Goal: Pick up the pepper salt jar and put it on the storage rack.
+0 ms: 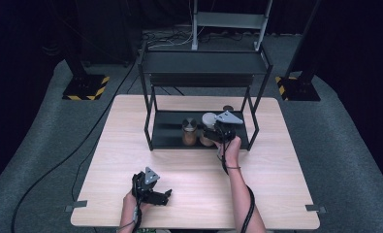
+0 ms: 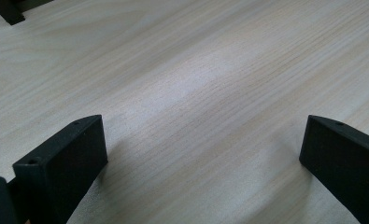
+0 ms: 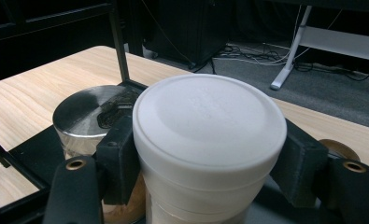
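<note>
White-lidded jar clamped between right tongs

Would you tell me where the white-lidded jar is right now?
The white-lidded jar sits on the rack's lower shelf, clamped by the right gripper, beside the metal-lidded jar.

A: Which one is being held?

B: The white-lidded jar. It has a round, smooth white lid with a shallow raised ring on top, and it stands upright, clamped at both sides just under the lid.

A: Where is it?

B: On the lower level of the black rack, towards its right end, just beside a silver-lidded jar with brown contents, which also stands upright.
</note>
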The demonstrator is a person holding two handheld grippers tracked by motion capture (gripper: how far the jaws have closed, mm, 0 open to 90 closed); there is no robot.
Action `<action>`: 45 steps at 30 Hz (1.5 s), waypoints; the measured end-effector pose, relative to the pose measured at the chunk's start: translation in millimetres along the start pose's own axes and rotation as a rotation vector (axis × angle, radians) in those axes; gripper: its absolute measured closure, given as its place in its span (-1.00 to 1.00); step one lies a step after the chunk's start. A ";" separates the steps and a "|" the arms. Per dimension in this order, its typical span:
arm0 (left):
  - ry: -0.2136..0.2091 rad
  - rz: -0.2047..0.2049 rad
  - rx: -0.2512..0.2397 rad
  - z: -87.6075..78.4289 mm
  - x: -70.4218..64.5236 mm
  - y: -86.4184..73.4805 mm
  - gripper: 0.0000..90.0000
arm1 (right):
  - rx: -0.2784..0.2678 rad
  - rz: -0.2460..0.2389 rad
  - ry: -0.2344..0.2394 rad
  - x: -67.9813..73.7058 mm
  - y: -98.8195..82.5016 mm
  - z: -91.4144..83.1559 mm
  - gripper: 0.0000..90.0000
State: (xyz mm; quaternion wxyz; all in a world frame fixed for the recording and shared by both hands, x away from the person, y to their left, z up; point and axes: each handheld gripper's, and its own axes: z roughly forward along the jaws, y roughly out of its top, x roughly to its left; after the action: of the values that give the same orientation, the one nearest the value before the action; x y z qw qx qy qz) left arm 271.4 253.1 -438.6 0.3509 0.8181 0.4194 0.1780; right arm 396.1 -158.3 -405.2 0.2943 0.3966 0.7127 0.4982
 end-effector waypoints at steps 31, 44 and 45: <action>0.002 0.002 -0.001 -0.1 -0.6 -0.2 -0.99 | 0.220 0.036 0.020 -15.6 35.3 -0.6 -0.93; 0.002 0.001 -0.001 -0.1 -0.6 -0.2 -0.99 | 0.359 0.014 0.028 -16.6 33.7 -25.3 -1.00; 0.003 0.002 -0.001 -0.2 -0.6 -0.1 -0.99 | 0.368 0.003 0.029 -17.3 31.9 -27.6 -1.00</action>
State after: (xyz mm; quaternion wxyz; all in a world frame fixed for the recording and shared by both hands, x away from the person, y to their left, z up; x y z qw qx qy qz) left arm 270.9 252.7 -438.6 0.3504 0.8182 0.4188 0.1798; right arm 391.1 -180.3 -365.6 0.2059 0.4374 0.7954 0.3656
